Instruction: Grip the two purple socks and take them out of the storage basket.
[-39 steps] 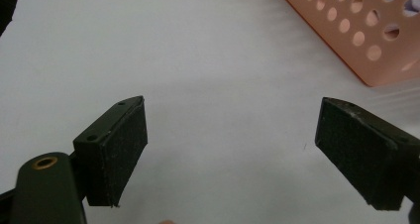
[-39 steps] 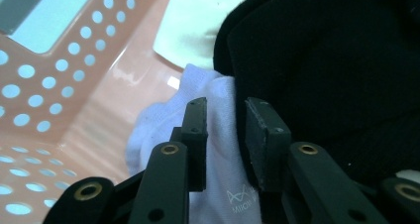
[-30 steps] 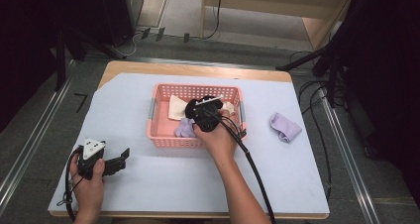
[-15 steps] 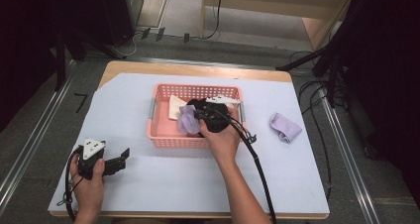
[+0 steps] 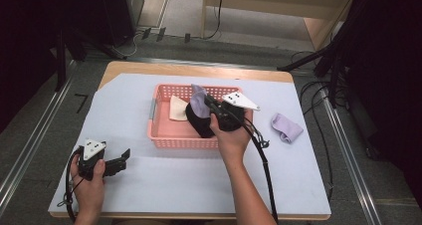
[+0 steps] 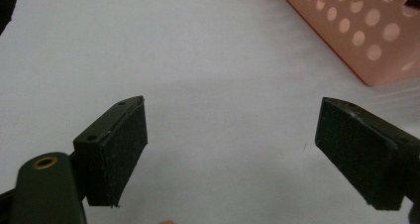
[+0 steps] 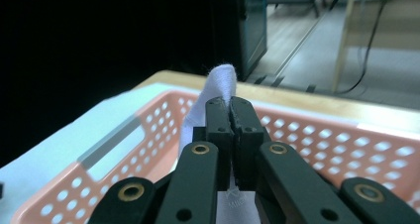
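A lilac cloth (image 7: pixel 220 85) was held clamped in the right gripper (image 7: pixel 231 107) above the pink basket (image 5: pixel 164 135). The left gripper (image 6: pixel 233 154) was kept on the counter (image 5: pixel 164 185), fingers apart.

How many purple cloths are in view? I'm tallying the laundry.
2: one purple cloth pinched in the right hand-held gripper above the pink basket, another on the table right of it. More may be hidden inside.
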A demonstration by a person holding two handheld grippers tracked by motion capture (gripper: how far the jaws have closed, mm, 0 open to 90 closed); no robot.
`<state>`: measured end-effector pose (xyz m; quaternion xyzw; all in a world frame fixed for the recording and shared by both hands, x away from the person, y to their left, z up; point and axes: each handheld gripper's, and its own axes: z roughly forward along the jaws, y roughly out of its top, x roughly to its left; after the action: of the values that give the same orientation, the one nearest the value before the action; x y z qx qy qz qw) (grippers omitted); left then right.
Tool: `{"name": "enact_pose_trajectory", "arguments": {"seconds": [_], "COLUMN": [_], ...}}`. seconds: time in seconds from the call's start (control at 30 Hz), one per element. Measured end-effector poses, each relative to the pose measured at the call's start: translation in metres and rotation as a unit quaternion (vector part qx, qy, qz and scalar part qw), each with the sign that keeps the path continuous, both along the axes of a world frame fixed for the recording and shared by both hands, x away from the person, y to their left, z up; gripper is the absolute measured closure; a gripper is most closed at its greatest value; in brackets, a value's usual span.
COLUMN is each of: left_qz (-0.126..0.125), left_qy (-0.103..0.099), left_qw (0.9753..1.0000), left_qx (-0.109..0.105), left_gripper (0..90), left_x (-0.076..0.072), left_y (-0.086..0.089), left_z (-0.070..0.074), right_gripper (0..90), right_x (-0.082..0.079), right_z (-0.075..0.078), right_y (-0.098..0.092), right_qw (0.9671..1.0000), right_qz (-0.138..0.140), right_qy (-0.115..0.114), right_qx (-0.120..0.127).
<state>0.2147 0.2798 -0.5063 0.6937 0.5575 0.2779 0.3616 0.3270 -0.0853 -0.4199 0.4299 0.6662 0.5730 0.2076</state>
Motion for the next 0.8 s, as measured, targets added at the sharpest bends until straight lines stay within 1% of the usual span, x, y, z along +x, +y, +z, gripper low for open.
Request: {"name": "enact_pose_trajectory", "arguments": {"seconds": [0.03, 0.2, 0.33, 0.47, 0.53, 0.57, 0.67, 0.8], "left_qz": [0.0, 0.002, 0.002, 0.003, 0.003, 0.003, 0.001, 0.003], "left_qy": [0.0, -0.002, -0.002, -0.002, -0.002, -0.002, -0.002, -0.002], "left_qw": [1.0, 1.0, 1.0, 1.0, 1.0, 1.0, 1.0, 1.0], "left_qx": [0.001, -0.002, -0.001, 0.001, 0.002, 0.002, 0.004, 0.003], "left_gripper": [13.7, 13.7, 13.7, 13.7, 13.6, 13.7, 13.7, 13.7], "left_x": [0.0, 0.0, 0.0, 0.0, 0.0, 0.0, 0.0, 0.0], "left_y": [0.0, 0.0, 0.0, 0.0, 0.0, 0.0, 0.0, -0.001], "left_z": [0.0, 0.0, 0.0, 0.0, 0.0, 0.0, 0.0, 0.0], "right_gripper": [88.6, 88.6, 88.6, 88.6, 88.6, 88.6, 88.6, 88.6], "right_x": [-0.001, -0.005, -0.007, -0.009, -0.01, -0.01, -0.012, -0.015], "right_z": [0.002, 0.014, 0.02, 0.023, 0.024, 0.025, 0.024, 0.019], "right_y": [-0.002, -0.019, -0.036, -0.054, -0.064, -0.071, -0.085, -0.107], "right_qw": [0.9999, 0.9987, 0.9968, 0.9937, 0.9919, 0.9909, 0.9886, 0.9847], "right_qz": [-0.003, -0.027, -0.057, -0.087, -0.103, -0.113, -0.133, -0.16], "right_qy": [-0.01, -0.041, -0.053, -0.067, -0.069, -0.066, -0.067, -0.064], "right_qx": [0.0, 0.012, 0.021, 0.023, 0.027, 0.028, 0.022, 0.022]}}
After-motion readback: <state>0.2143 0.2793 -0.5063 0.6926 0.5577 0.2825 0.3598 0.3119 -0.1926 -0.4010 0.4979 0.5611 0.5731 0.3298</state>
